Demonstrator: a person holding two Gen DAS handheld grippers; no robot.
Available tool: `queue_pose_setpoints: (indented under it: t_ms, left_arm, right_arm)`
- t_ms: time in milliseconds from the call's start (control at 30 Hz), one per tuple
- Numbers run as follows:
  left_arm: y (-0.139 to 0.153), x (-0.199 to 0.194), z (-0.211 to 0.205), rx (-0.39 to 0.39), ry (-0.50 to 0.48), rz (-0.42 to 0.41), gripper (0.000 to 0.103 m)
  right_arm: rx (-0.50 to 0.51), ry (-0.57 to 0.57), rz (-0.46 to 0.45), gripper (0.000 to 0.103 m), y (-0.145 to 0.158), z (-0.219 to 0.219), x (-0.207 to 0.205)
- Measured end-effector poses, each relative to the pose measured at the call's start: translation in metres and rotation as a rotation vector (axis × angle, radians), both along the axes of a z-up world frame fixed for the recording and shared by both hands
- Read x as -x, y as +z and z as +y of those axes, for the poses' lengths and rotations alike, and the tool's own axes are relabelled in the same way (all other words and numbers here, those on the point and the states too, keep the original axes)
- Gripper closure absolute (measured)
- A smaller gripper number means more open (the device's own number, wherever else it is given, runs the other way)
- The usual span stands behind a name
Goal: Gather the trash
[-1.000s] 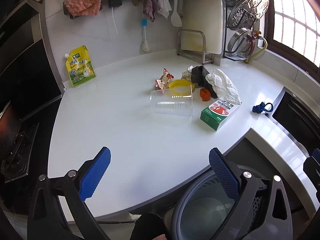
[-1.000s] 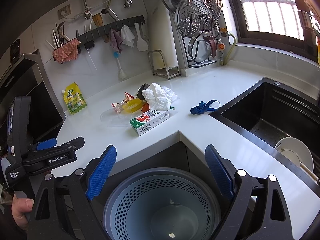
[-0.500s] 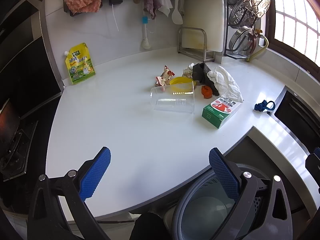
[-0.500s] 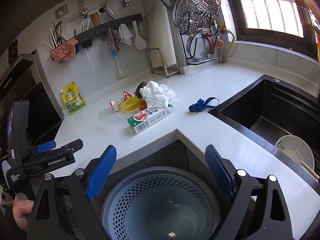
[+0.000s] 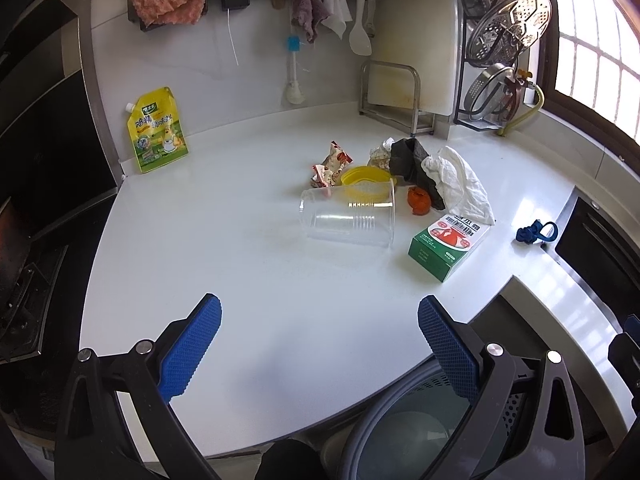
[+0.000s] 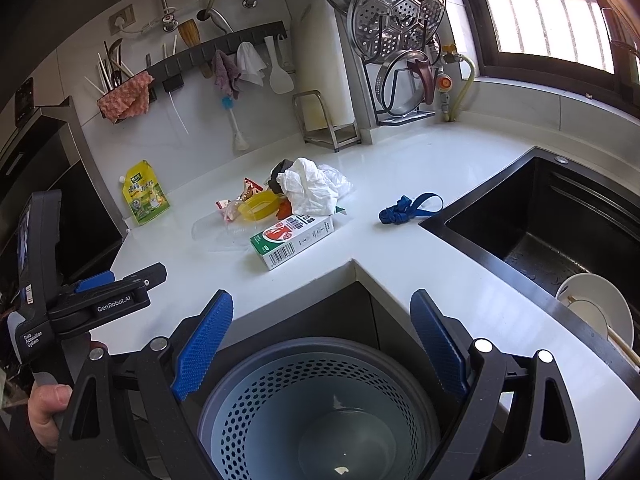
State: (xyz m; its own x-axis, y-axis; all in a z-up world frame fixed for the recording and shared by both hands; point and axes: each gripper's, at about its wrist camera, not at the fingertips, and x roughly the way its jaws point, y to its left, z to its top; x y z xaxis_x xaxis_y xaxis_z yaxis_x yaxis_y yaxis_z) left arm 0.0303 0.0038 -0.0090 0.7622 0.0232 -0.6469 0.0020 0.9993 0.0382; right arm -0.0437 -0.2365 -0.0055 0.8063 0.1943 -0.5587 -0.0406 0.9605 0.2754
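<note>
A pile of trash lies on the white counter [image 5: 248, 280]: a clear plastic cup [image 5: 348, 218] on its side, a green and white carton [image 5: 448, 242], a crumpled white tissue [image 5: 460, 182], a yellow lid [image 5: 366, 178], a snack wrapper [image 5: 330, 164] and a small red scrap [image 5: 419, 200]. The carton [image 6: 292, 236] and tissue [image 6: 308, 186] also show in the right wrist view. My left gripper [image 5: 320, 344] is open and empty over the counter's near edge. My right gripper [image 6: 320, 344] is open and empty above the grey perforated trash bin [image 6: 316, 404].
A yellow sauce pouch [image 5: 157, 130] leans on the back wall. A blue strap [image 6: 408, 206] lies near the black sink [image 6: 560, 236], which holds a white bowl [image 6: 596, 308]. A rack with steel lids [image 6: 404, 40] stands at the back.
The left gripper has moved forward a little toward the trash pile. The right gripper has shifted slightly over the bin. Both stay open.
</note>
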Motion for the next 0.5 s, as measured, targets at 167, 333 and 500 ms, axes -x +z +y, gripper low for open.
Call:
queue_pose_setpoints:
  t_ms: [167,333,500]
  left_arm:
    - [-0.003,-0.014,-0.003,0.020,0.014,-0.023,0.006]
    - [-0.011,-0.029,-0.009,0.025,0.012,-0.011,0.006]
    - [-0.012,-0.049,-0.012,0.046,0.031,-0.013,0.006]
  right_arm:
    - [-0.010,-0.001,-0.002,0.017,-0.002,-0.006,-0.012]
    - [-0.029,-0.007,-0.003,0.017,-0.005,-0.014,-0.024]
    - [-0.049,-0.007,0.001,0.017,-0.011,-0.018,-0.035]
